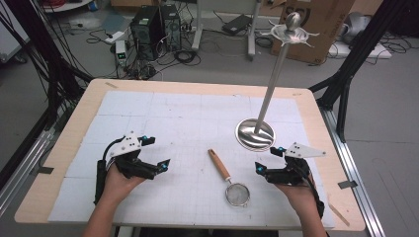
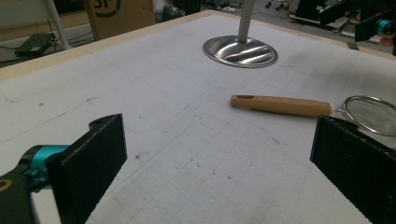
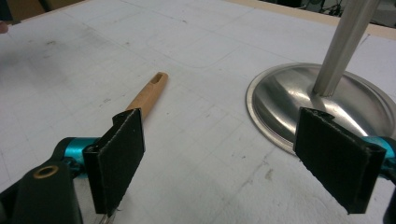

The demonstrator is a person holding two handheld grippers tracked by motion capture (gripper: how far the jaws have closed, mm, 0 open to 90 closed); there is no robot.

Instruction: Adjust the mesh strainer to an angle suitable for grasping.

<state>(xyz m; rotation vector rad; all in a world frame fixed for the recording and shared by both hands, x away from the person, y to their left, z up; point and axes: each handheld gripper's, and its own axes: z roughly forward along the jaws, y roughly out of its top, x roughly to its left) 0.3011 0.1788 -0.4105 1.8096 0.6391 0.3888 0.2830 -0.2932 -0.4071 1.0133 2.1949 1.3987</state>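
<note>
Strainer (image 1: 231, 181), wooden handle, lay near centre of table (image 1: 197, 113); metal stand (image 1: 255, 133) far right; left gripper (image 1: 157, 154) and right gripper (image 1: 269, 158) both jaws apart, empty

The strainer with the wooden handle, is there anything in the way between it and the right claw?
Nothing visible is in the way. The strainer lies flat on the white mat, and the right claw, open, sits just beside it with bare mat between. The metal stand is farther back, off that path.
</note>
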